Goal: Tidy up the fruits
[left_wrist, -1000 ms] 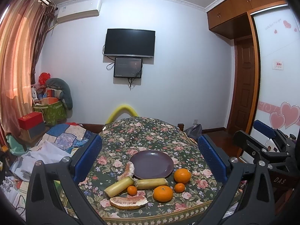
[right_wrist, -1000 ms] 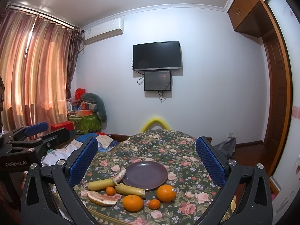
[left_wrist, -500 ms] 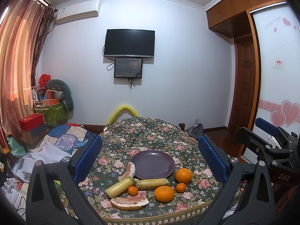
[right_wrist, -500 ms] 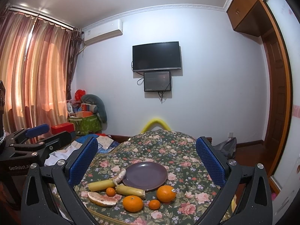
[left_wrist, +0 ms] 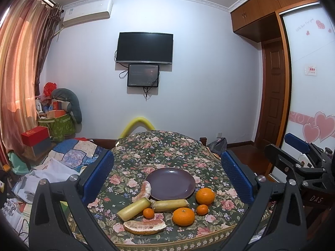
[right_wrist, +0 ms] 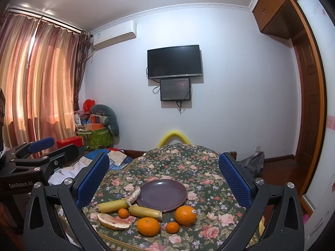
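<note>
The task is at its start: no fruit is on the purple plate [left_wrist: 171,183] yet, and it sits empty on the floral tabletop [left_wrist: 159,146]. The left tool [left_wrist: 167,175] and the right tool [right_wrist: 163,179] both hang wide open above the near edge, holding nothing. Left of the plate lie a peeled pomelo wedge [left_wrist: 144,227] and two sugarcane pieces [left_wrist: 134,208]; in front of the plate and to its right sit four oranges [left_wrist: 205,196], two of them small. The next move, I think, needs one tool to go down and close softly on a round fruit
</note>
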Available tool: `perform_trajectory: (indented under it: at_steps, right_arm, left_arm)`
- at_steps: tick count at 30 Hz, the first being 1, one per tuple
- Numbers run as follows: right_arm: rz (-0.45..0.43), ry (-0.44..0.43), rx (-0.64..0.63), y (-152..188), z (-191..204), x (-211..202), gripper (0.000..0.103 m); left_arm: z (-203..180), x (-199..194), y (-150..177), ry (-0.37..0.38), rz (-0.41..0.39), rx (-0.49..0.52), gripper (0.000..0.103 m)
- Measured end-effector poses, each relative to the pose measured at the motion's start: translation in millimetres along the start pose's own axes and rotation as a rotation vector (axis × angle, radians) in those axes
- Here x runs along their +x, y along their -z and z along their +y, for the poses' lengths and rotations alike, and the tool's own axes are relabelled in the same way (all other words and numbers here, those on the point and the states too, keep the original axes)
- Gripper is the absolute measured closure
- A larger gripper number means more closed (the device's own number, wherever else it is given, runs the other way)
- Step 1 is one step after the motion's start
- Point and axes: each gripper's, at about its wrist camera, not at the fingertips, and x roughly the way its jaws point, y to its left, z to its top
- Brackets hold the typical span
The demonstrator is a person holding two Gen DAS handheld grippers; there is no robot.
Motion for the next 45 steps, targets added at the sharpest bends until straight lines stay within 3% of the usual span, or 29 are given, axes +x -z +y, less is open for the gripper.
perform_trajectory:
  at_steps: [26, 41, 45]
  right_arm:
    - [0.061, -0.008, 0.008, 13, -4, 19, 0.0]
    - [0.338, 0.024, 0.021, 68, -29, 91, 0.0]
    - [0.425, 0.041, 0.029, 86, -39, 110, 0.0]
  left_arm:
    - [8, 24, 13, -0.017, 0.05, 0.005, 0.0]
    - [61, 119, 62, -0.063, 0.295, -0.029, 0.0]
    - [72, 150, 84, -0.075, 0.39, -0.014, 0.014]
